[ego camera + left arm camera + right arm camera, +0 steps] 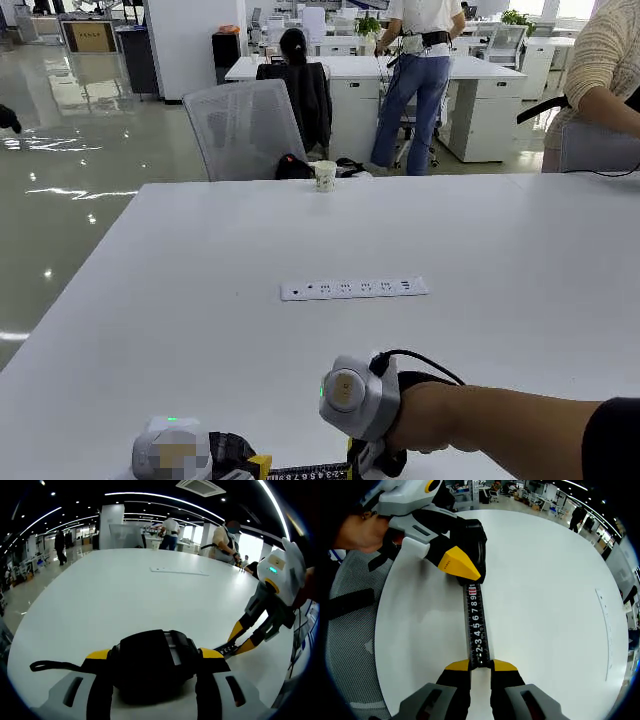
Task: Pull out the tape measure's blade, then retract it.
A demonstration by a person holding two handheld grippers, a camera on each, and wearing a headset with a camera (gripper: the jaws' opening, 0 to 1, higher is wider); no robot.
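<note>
A black tape measure case (150,667) sits on the white table (200,300) near its front edge, and my left gripper (155,654) is shut on it. Its yellow-and-black blade (477,625) lies pulled out a short way, roughly ten centimetres by the numbers. My right gripper (480,666) is shut on the blade's end. In the head view the left gripper (215,460) is at bottom left. The right gripper (362,462) is just to its right, with the blade (310,468) between them. In the left gripper view the right gripper (235,647) comes in from the right.
A white power strip (353,288) lies mid-table. A paper cup (325,175) stands at the far edge, with a grey mesh chair (245,125) behind it. People stand and sit at desks beyond, and a person's arm (600,100) is at the far right.
</note>
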